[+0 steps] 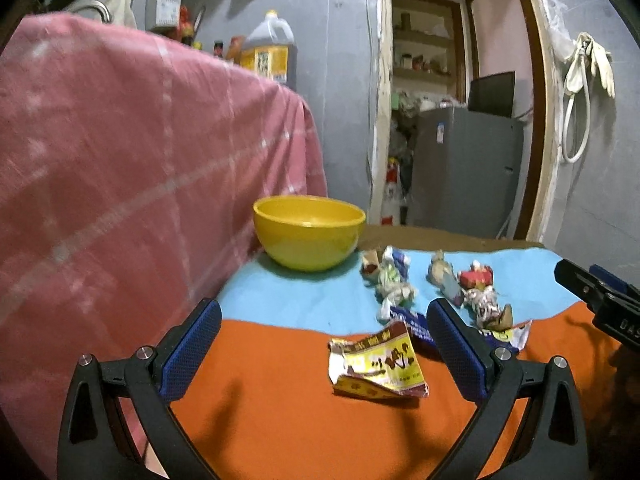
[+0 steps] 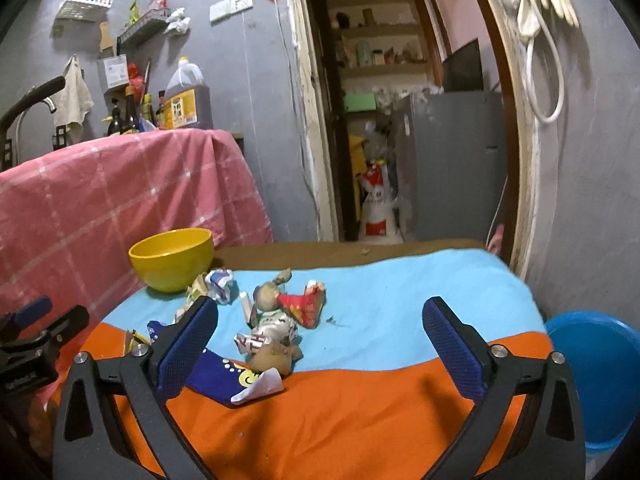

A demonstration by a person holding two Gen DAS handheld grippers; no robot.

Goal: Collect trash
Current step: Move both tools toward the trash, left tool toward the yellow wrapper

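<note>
A yellow bowl stands at the back left of the table on its blue-and-orange cloth. Several crumpled wrappers lie to the bowl's right. A flattened yellow-brown wrapper rests on the orange part, between the fingers of my open left gripper and a little beyond them. A blue wrapper lies by the left finger of my open right gripper, with a red wrapper and brown crumpled scraps ahead of it. Neither gripper holds anything.
A pink checked cloth drapes over something tall along the table's left side. A blue basin sits below the table's right edge. Behind lie a grey wall, an oil jug, and a doorway with a grey fridge.
</note>
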